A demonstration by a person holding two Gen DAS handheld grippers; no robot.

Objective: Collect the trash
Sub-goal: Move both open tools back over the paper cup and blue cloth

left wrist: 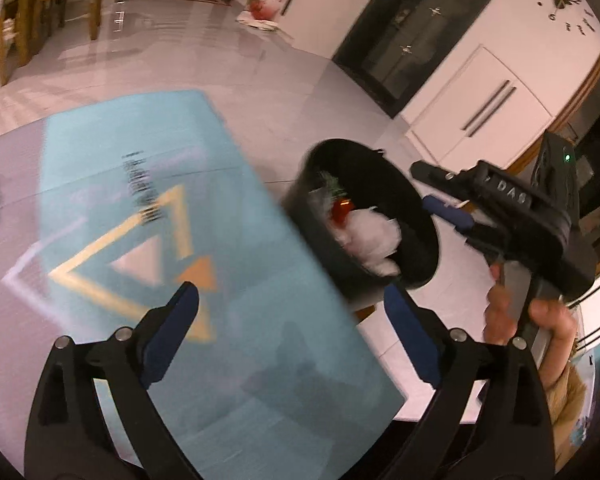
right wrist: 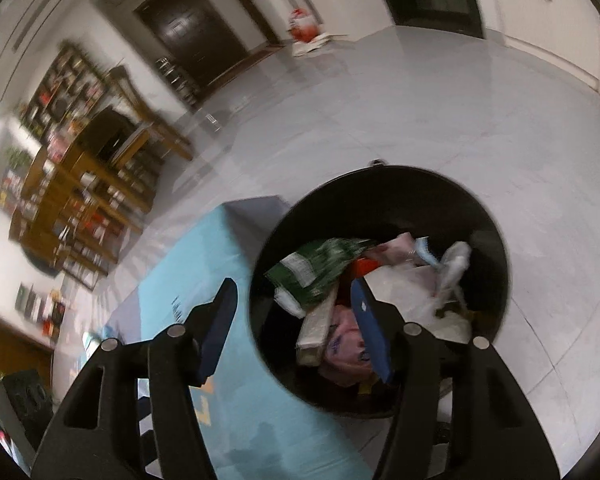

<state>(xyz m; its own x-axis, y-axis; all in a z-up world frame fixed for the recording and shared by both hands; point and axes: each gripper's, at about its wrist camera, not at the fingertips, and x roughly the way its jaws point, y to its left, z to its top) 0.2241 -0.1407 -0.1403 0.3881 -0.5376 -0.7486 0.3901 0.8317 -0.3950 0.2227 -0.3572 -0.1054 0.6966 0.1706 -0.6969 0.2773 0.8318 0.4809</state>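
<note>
Your right gripper [right wrist: 294, 312] hangs with jaws spread and empty; the black bin [right wrist: 384, 200] sits directly ahead of it, beside the teal mat [right wrist: 188, 280]. Inside lie a green wrapper [right wrist: 316, 264], white tissue [right wrist: 452, 268] and other scraps, blurred. Your left gripper [left wrist: 292, 308] is likewise spread and empty, the bin just ahead to its right.

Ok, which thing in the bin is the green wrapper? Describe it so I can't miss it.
Start at the teal mat; the round black bin stands on the floor at its edge. Inside, toward the mat side, the green wrapper lies on top of the pile. Its neighbours are white, pink or orange; it alone is dark green with a white panel.
</note>
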